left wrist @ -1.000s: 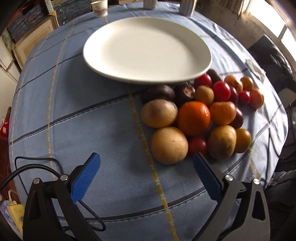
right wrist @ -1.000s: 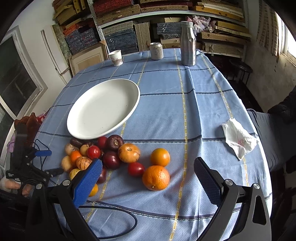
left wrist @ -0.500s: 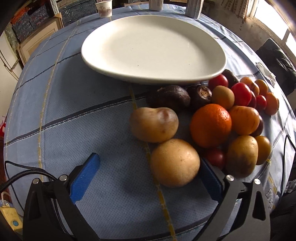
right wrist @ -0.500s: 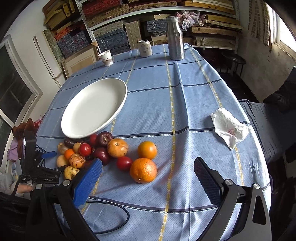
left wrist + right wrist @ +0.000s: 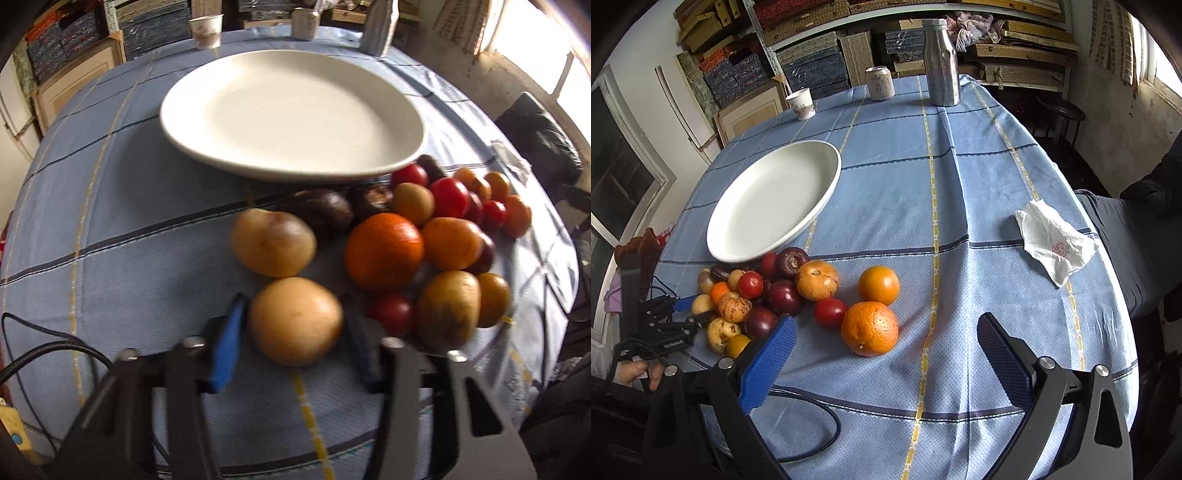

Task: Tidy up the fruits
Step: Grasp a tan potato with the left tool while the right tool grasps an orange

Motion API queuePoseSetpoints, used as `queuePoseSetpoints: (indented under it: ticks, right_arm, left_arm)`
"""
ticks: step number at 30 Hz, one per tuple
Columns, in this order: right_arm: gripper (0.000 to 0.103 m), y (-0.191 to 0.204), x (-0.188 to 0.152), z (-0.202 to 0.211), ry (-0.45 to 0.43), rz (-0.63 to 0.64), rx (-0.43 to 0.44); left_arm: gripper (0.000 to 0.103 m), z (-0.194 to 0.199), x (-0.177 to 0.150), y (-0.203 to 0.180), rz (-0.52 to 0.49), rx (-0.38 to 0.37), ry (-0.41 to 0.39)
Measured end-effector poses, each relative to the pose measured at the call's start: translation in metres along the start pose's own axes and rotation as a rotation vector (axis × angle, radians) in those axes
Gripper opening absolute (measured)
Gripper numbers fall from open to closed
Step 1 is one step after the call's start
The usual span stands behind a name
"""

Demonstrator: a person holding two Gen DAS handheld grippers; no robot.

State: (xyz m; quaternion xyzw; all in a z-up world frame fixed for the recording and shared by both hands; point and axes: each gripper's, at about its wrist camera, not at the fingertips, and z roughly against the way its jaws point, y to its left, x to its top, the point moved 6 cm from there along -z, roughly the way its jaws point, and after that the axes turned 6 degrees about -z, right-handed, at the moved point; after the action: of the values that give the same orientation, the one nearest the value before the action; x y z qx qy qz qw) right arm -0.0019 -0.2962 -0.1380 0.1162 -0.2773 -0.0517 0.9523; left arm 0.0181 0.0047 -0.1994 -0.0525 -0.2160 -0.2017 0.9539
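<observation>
A pile of fruit lies on the blue checked tablecloth below a white oval plate (image 5: 295, 110). My left gripper (image 5: 295, 328) is shut on a tan round fruit (image 5: 295, 319) at the near edge of the pile; both blue pads touch its sides. Another tan fruit (image 5: 273, 243) and a large orange (image 5: 384, 251) lie just beyond. In the right wrist view my right gripper (image 5: 886, 350) is open and empty, above the cloth near a large orange (image 5: 870, 328), a smaller orange (image 5: 879, 285) and a red fruit (image 5: 830, 313). The plate (image 5: 775, 199) and the left gripper (image 5: 685, 310) show there too.
A paper cup (image 5: 800, 104), a can (image 5: 880, 83) and a metal bottle (image 5: 940, 62) stand at the far table edge. A crumpled white napkin (image 5: 1054, 243) lies at the right. A black cable (image 5: 820, 439) loops on the cloth near me. Shelves stand behind the table.
My left gripper moved forward around the nearest tan fruit and closed on it. My right gripper drifted slightly and stayed open.
</observation>
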Motion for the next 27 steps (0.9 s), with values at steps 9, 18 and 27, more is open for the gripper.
queuePoseSetpoints:
  ticks: [9, 18, 27]
  right_arm:
    - [0.051, 0.001, -0.018, -0.034, 0.076, 0.106, 0.023]
    - [0.048, 0.015, -0.021, -0.058, 0.139, 0.118, 0.096]
    - [0.045, 0.018, -0.023, -0.060, 0.148, 0.106, 0.112]
  left_arm:
    - [0.046, 0.005, -0.008, 0.008, 0.044, 0.002, -0.002]
    - [0.046, 0.012, -0.019, 0.021, 0.072, 0.024, 0.001]
    - [0.045, 0.029, -0.011, 0.021, 0.067, 0.020, -0.051]
